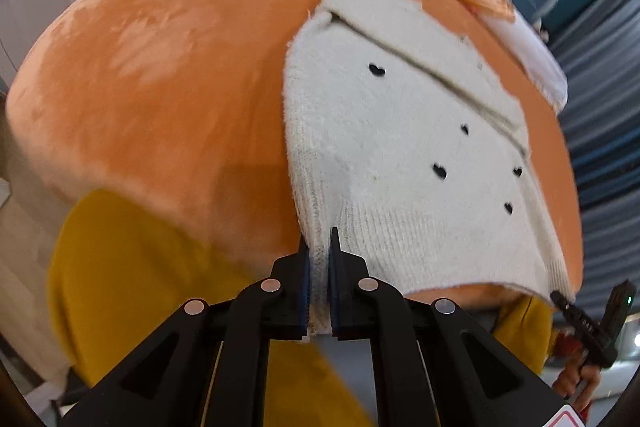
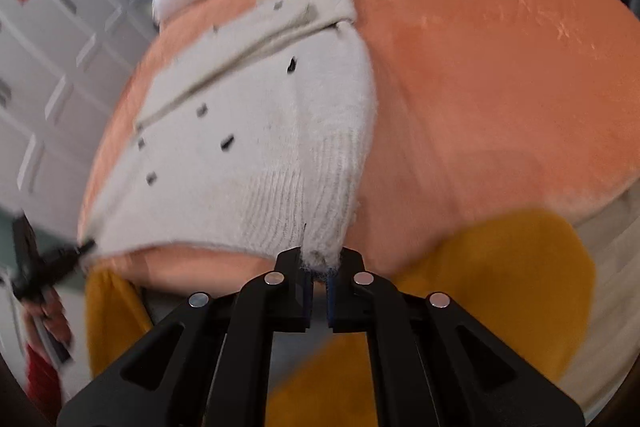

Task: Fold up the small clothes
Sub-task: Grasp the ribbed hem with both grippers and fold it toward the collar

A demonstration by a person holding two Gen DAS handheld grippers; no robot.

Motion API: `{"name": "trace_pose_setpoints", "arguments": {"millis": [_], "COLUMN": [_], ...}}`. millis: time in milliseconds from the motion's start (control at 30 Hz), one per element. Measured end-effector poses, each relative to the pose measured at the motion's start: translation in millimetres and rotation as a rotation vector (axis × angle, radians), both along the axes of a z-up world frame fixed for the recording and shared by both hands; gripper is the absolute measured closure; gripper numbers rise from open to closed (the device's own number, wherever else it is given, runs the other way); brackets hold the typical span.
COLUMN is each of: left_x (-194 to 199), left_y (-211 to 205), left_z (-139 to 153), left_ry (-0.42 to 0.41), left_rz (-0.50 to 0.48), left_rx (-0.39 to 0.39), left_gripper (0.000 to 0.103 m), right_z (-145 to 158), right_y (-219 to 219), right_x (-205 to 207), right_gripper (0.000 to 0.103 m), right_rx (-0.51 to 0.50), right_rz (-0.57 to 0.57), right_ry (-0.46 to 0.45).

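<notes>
Sweater (image 1: 408, 163) runs lengthwise away from me over the orange surface (image 1: 168, 67); my left hand-held gripper (image 1: 319, 259) pinches its near-left hem corner; my right hand-held gripper (image 2: 320, 267) clamps the near-right corner, so the fold goes toward the far edge.

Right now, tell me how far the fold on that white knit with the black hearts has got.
Done: the white sweater lies flat on the orange blanket, with one part already folded across its top. In hand: the left gripper and right gripper each pinch a corner of the ribbed hem at the near edge. Left: carry the hem up over the body and smooth it.
</notes>
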State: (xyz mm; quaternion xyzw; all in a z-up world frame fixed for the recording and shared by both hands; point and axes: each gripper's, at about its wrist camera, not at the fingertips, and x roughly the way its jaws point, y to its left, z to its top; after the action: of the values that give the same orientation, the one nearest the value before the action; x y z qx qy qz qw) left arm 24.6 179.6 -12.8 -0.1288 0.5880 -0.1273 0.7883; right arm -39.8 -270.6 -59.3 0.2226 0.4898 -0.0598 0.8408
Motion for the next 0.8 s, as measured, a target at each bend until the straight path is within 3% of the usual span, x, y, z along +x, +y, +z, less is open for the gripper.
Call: {"name": "trace_pose_setpoints", "arguments": {"millis": [100, 200, 400, 467, 667, 800], "left_x": [-39, -79, -97, -84, 8, 72], "left_y": [8, 17, 14, 16, -6, -17], "left_z": [-6, -7, 20, 30, 71, 74], "left_ry": [0.082, 0.146, 0.128, 0.074, -0.225, -0.332], "left_rz": [-0.053, -0.067, -0.042, -0.017, 0.050, 0.128], "left_rx": [0.039, 0.044, 0.011, -0.027, -0.108, -0.138], "left_gripper": [0.098, 0.098, 0.098, 0.098, 0.098, 0.098], "right_z": [-4, -9, 3, 11, 60, 66], "right_y": [13, 19, 28, 21, -25, -55], "right_x": [-31, -68, -99, -93, -31, 22], "right_gripper": [0.100, 0.100, 0.100, 0.100, 0.100, 0.100], "right_rx": [-0.035, -0.006, 0.055, 0.056, 0.036, 0.051], "right_rz": [0.077, 0.113, 0.164, 0.159, 0.020, -0.093], "right_ry": [0.100, 0.195, 0.238, 0.195, -0.129, -0.298]}}
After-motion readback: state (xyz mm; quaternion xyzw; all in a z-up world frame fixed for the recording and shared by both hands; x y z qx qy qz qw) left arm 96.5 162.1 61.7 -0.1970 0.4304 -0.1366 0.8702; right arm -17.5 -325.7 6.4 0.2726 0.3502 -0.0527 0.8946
